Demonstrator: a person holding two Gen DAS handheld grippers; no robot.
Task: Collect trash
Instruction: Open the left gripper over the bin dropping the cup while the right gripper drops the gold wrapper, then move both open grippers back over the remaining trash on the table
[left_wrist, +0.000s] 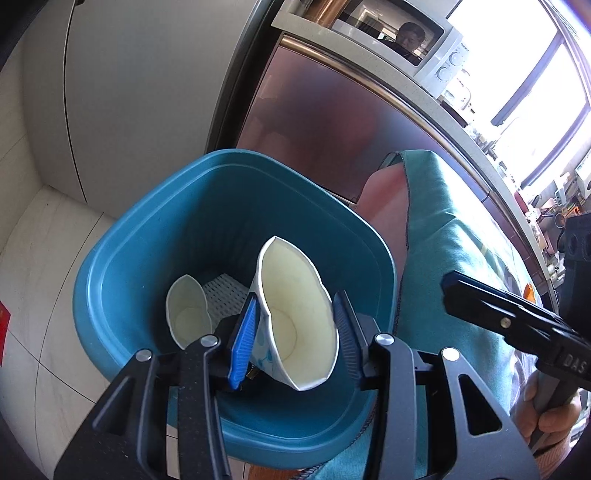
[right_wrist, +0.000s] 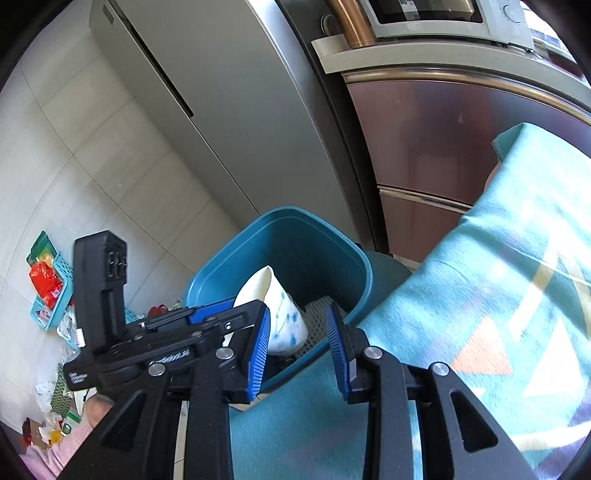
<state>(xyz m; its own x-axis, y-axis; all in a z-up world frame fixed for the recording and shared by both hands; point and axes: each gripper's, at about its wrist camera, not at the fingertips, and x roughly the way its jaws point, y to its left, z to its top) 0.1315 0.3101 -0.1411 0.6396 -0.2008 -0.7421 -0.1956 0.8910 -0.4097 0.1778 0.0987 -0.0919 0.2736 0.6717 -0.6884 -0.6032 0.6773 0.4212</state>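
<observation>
Left wrist — gripper (left_wrist: 295, 332) loosely around cup (left_wrist: 295, 317)

Teal-blue bin (left_wrist: 122, 280), white paper cup (left_wrist: 295, 314) with pale-blue dotted line print inside it, turquoise cloth (right_wrist: 461, 295) with orange triangles beside it

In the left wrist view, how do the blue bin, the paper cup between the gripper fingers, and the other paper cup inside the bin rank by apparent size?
1. Blue bin, clearly largest.
2. Paper cup between the left gripper fingers.
3. Second paper cup in the bin.

The nearer cup sits closer to the camera, so both cups may really be the same size.
</observation>
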